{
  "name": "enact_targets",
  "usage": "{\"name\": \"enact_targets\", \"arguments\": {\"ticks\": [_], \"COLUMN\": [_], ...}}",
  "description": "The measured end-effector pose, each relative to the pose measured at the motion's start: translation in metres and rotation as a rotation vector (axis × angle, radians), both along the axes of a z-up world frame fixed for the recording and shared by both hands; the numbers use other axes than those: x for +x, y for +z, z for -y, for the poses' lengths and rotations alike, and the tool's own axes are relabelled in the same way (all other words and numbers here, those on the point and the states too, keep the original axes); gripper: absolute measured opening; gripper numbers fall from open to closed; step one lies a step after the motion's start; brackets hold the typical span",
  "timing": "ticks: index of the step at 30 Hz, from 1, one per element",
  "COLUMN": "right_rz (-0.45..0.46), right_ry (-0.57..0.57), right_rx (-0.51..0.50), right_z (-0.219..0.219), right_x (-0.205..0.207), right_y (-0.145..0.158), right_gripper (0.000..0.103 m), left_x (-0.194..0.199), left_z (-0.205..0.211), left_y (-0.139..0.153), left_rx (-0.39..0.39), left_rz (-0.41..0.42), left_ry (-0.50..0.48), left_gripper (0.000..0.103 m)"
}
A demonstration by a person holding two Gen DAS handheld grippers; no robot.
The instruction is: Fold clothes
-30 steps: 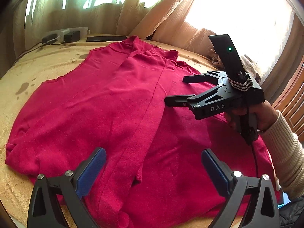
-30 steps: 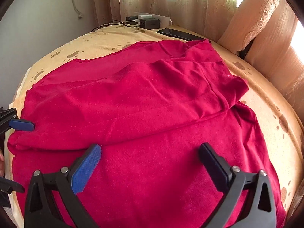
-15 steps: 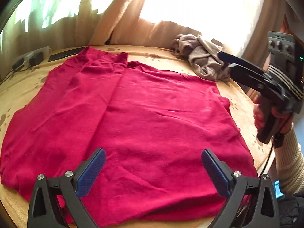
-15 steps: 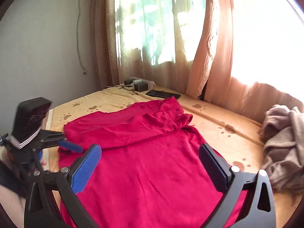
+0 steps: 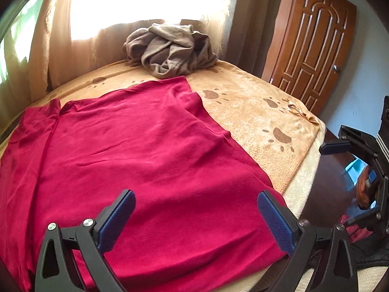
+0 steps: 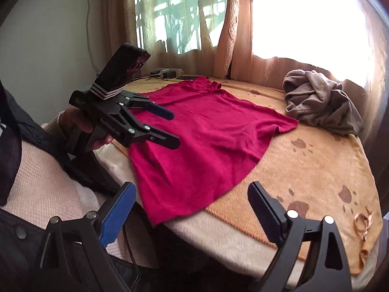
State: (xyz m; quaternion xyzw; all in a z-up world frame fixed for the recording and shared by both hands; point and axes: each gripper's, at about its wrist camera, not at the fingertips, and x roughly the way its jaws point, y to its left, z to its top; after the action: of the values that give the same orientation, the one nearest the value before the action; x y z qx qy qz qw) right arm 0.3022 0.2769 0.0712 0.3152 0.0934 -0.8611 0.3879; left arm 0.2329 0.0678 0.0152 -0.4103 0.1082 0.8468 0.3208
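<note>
Both of your grippers, the left gripper (image 5: 194, 221) spread and empty, the right gripper (image 6: 189, 213) empty with jaws closing, had withdrawn from the half-folded crimson knit garment (image 5: 136, 150) to the bed's edge, ready for the next fold.

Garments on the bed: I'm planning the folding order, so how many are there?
2. The red knit garment lies spread flat across the tan paw-print blanket, near the bed's front edge. The grey-brown crumpled garment sits bunched by the curtains; it might hide more than one piece.

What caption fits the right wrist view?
Red garment spread flat on the paw-print blanket, grey clothes bundled beyond, both claws empty.
</note>
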Motion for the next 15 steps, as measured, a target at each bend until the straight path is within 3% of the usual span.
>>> {"name": "enact_targets", "arguments": {"ticks": [2,5,6,15], "right_rz": [0.06,0.145,0.162,0.215], "right_ry": [0.021,0.038,0.042,0.057], "right_rx": [-0.01,-0.033,-0.038,-0.04], "right_z": [0.0,0.006,0.009,0.027], "right_x": [0.011,0.015,0.016,0.011], "right_y": [-0.01,-0.027,-0.032,-0.053], "right_gripper": [0.086,0.055,0.051,0.051], "left_x": [0.003,0.004,0.004,0.005], "left_z": [-0.008,-0.011,-0.011,0.003], "left_y": [-0.002,-0.001,0.0,0.006], "left_rx": [-0.035,-0.038,-0.032,-0.032], "left_rz": [-0.014,-0.012,-0.008,-0.03], "left_ry": [-0.009,-0.012,-0.012,0.009], "left_gripper": [0.102,0.102,0.102,0.102]}}
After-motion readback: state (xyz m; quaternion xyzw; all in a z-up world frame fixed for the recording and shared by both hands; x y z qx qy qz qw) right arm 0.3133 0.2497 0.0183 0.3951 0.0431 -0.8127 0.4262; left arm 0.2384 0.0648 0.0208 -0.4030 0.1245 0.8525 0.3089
